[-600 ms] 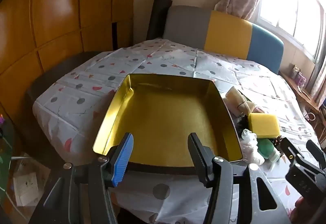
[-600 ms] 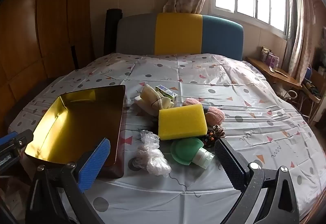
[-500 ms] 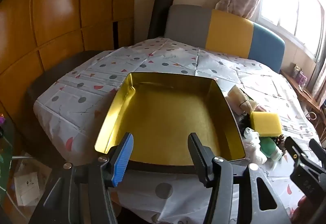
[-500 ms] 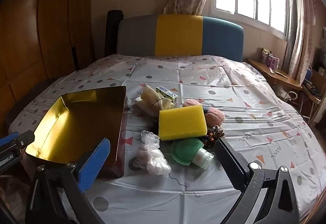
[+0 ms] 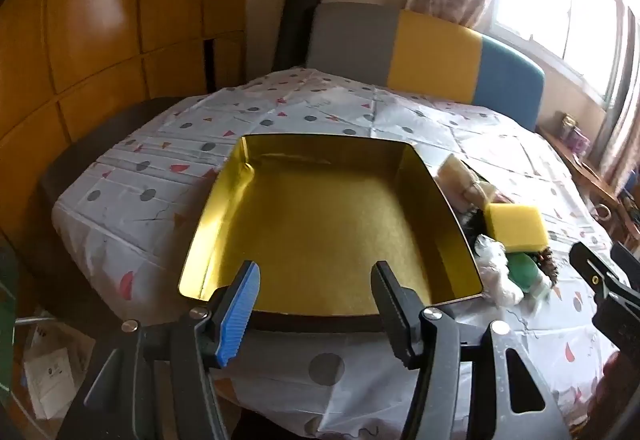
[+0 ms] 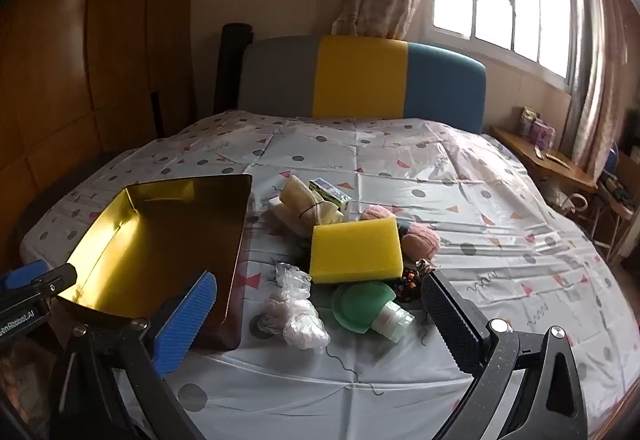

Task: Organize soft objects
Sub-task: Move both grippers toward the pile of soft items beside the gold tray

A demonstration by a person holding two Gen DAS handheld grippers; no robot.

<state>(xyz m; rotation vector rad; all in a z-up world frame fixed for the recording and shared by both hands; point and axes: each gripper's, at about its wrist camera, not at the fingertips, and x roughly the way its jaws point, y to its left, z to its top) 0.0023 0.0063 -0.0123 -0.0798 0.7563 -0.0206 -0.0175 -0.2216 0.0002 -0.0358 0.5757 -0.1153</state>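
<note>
The gold tin (image 5: 320, 224) sits on the spotted tablecloth (image 6: 400, 176), empty, and serves as the landmark. Just right of the tin lies the heap of soft things: a yellow sponge (image 6: 356, 250) on top, a green pouch (image 6: 362, 306) and a crumpled plastic bag (image 6: 298, 314) nearer the camera, pink yarn balls (image 6: 420, 244) and a cream bundle (image 6: 306, 206) behind. The left gripper (image 5: 316, 294) hovers over the tin's near rim, jaws parted on nothing. The right gripper (image 6: 320, 316) gapes wide before the heap, holding nothing. Against half a second ago, the tin sits slightly higher in the left view; the heap is unchanged
</note>
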